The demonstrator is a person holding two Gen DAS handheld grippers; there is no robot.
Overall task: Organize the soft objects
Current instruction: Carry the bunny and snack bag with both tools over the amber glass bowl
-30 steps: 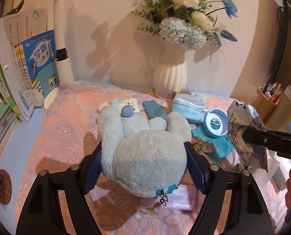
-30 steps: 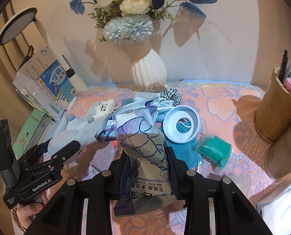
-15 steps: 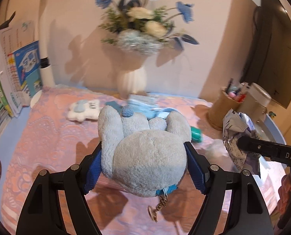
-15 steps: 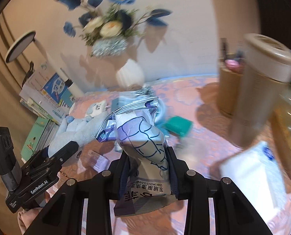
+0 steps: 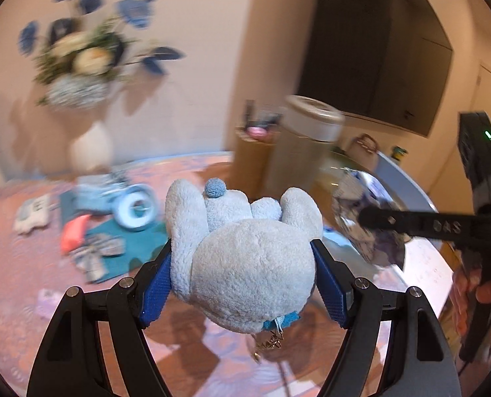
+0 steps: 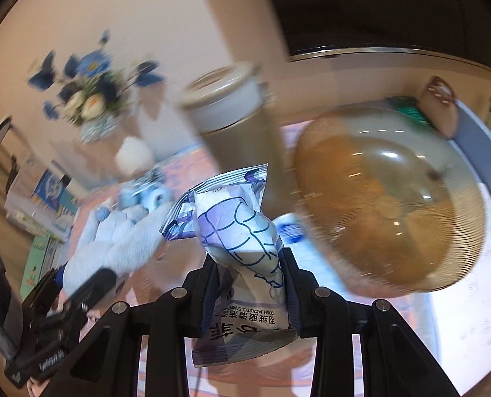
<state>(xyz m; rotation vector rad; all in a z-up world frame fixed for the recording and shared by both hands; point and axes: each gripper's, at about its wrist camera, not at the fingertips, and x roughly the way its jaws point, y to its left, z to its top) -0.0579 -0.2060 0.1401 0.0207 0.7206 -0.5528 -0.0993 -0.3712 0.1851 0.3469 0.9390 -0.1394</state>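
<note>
A pink patterned cloth [image 5: 20, 264] covers the worktop; an amber glass bowl [image 6: 390, 211] sits there. Left gripper [image 5: 242, 264] jaws clamp a grey plush toy [image 5: 245, 258]; right gripper [image 6: 250, 284] jaws clamp a wipes packet [image 6: 242, 231].

Left gripper [image 5: 242, 264]: two black, angular plastic fingers, each a forked frame with triangular cut-outs. A round silver screw head sits at each joint, four in all. The inner pads [image 5: 154, 289] are bright blue with a fine ribbed texture.

Right gripper [image 6: 248, 284]: the same black forked frame with four silver screws; its pads are dark navy. Seen from the left camera, its finger is a slim black bar with small raised letters, and its body is a black block with grey tape around it and a small green light.
</note>
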